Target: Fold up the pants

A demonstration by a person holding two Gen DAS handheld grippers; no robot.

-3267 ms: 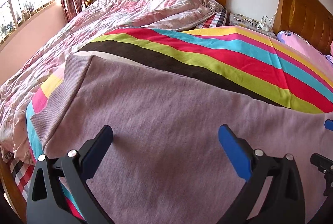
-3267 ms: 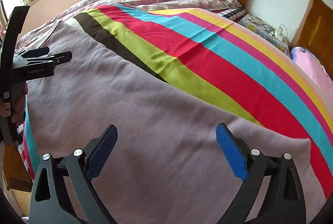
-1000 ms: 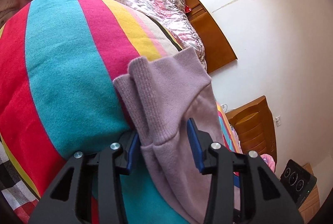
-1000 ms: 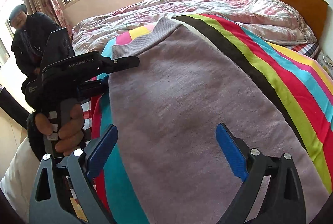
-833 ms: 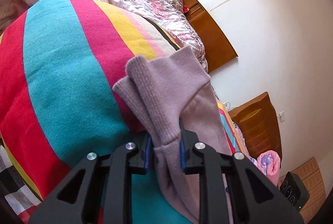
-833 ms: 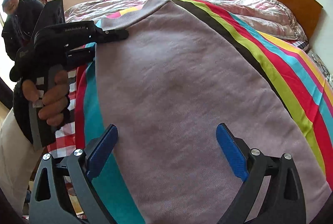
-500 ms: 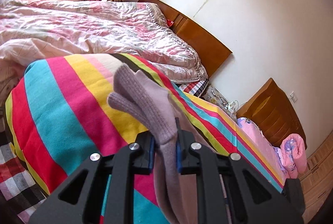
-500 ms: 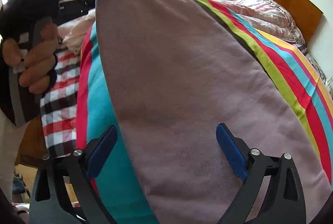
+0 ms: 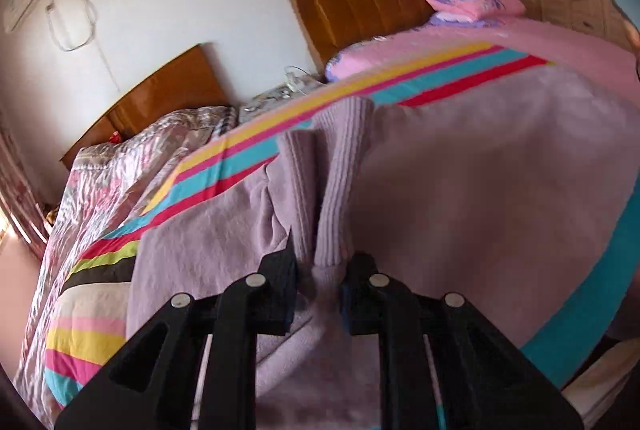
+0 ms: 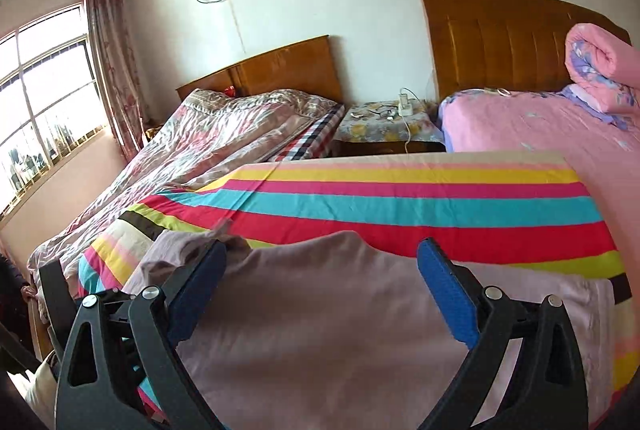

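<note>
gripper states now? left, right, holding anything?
left gripper: jaws opening slightly, pads still pinching the ribbed cuff of the mauve pants.
right gripper: open, holding nothing, above the pants.

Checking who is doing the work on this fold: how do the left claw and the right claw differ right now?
The left claw is nearly closed, its jaws easing slightly open, with the bunched ribbed cuff of the mauve pants between them. The right claw stands wide open and grips nothing; the pants only lie beneath it. Both are black with blue pads and sit over the striped blanket.
</note>
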